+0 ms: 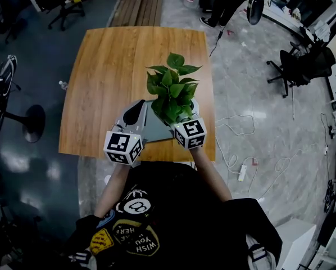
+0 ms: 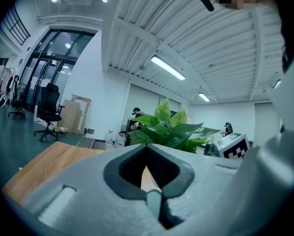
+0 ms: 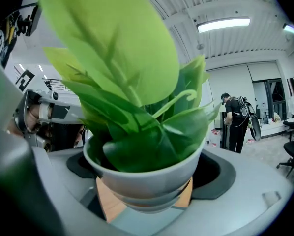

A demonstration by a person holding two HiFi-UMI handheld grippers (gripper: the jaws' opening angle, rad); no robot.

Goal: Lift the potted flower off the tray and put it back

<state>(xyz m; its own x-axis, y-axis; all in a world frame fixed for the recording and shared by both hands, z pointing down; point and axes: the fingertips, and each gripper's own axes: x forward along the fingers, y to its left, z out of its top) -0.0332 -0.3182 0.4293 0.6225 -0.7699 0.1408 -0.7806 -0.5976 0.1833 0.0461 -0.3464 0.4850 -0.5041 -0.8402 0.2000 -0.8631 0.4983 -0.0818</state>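
At the table's (image 1: 112,72) six o'clock edge, the right gripper (image 1: 181,118) clamps the potted flower (image 1: 172,91), seemingly lifted just above the tray (image 1: 157,129), whose rim the left gripper (image 1: 135,115) pinches; putting it back remains.

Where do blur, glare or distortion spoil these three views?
Head view: fisheye bends the table edges, glare patches on the floor. Left gripper view: dark corners, left tool soft up close. Right gripper view: nearest leaf of the potted flower blurred, ceiling light blown out.
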